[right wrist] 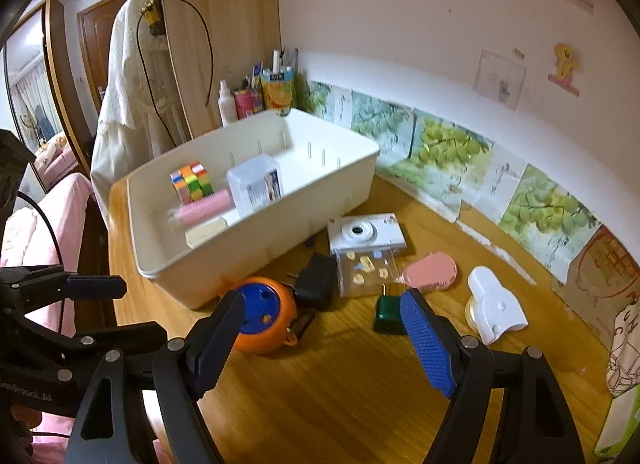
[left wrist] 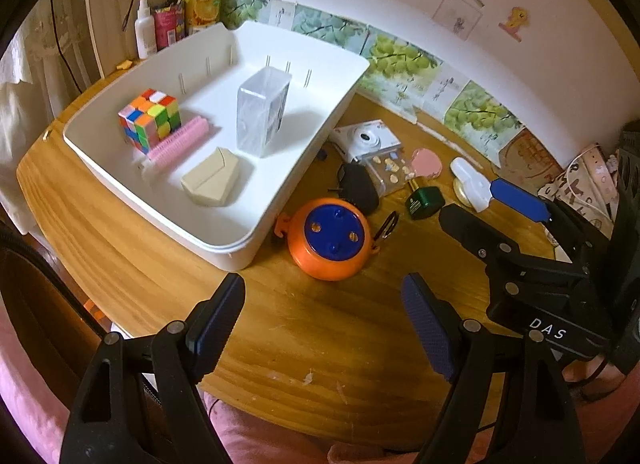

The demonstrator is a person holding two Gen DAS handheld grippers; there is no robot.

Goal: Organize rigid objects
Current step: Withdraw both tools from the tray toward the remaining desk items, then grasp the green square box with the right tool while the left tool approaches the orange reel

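While both our grippers hang over the wooden desk (left wrist: 320, 344), the white bin (left wrist: 304, 192) serves as our landmark. Inside the bin we see a colour cube (left wrist: 150, 118) by its far left wall, a pink comb-like brush (left wrist: 180, 142) just beside the cube, a beige wedge-shaped block (left wrist: 212, 182) toward the near wall, and a clear plastic box (left wrist: 262, 112) standing upright near the middle.

Outside the bin, just beside its near right corner, sits an orange ball-shaped toy with a blue disc on top (left wrist: 330, 240). Further right of the bin lie a black charger (left wrist: 358, 186), a white camera (left wrist: 366, 140), a clear case with small shapes inside (right wrist: 366, 268), a pink oval mirror (right wrist: 430, 274), a small green bottle (left wrist: 424, 202) and a white clip-shaped piece (right wrist: 494, 304), all on the desk and apart from the bin.

Our left gripper (left wrist: 324, 324) has its fingers spread wide with nothing between them, above bare wood near the orange toy. Our right gripper (right wrist: 322, 336) is likewise released and empty, its left finger in front of the toy, its right finger in front of the green bottle
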